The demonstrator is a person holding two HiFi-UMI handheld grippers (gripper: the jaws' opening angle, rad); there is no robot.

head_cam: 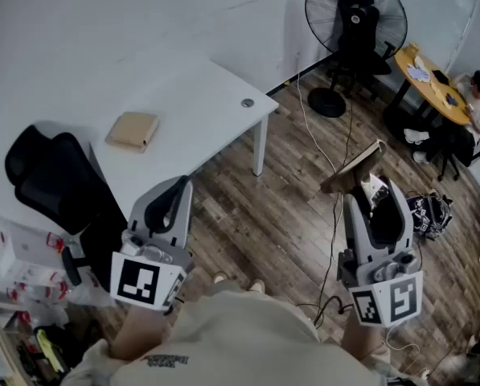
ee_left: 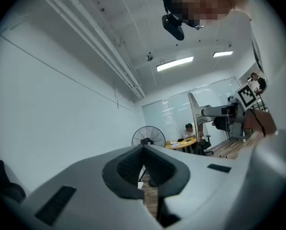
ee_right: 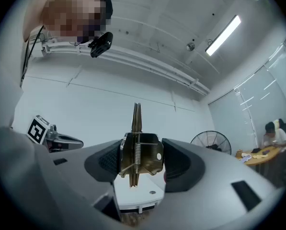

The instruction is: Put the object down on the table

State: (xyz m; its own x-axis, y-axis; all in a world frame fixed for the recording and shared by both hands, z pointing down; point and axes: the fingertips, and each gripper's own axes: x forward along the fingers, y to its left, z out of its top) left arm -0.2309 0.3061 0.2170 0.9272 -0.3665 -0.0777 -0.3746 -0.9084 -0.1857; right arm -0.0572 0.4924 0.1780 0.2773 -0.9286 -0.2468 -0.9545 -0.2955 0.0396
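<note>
My right gripper [head_cam: 367, 185] is shut on a brown clipboard [head_cam: 354, 170], held over the wooden floor to the right of the white table [head_cam: 199, 111]. In the right gripper view the clipboard [ee_right: 136, 123] stands edge-on. Its metal spring clip sits between the two dark pads [ee_right: 104, 161] of the gripper [ee_right: 139, 159], and the table shows below the jaws. My left gripper [head_cam: 171, 207] hovers near the table's front edge. In the left gripper view its jaws [ee_left: 143, 150] meet with nothing between them.
A flat brown box [head_cam: 133, 130] lies on the table, with a round cable hole [head_cam: 248, 103] near the right corner. A black office chair [head_cam: 55, 183] stands at the left. A floor fan [head_cam: 356, 14], a yellow round table [head_cam: 432, 87] with a seated person, and floor cables [head_cam: 336, 215] are at the right.
</note>
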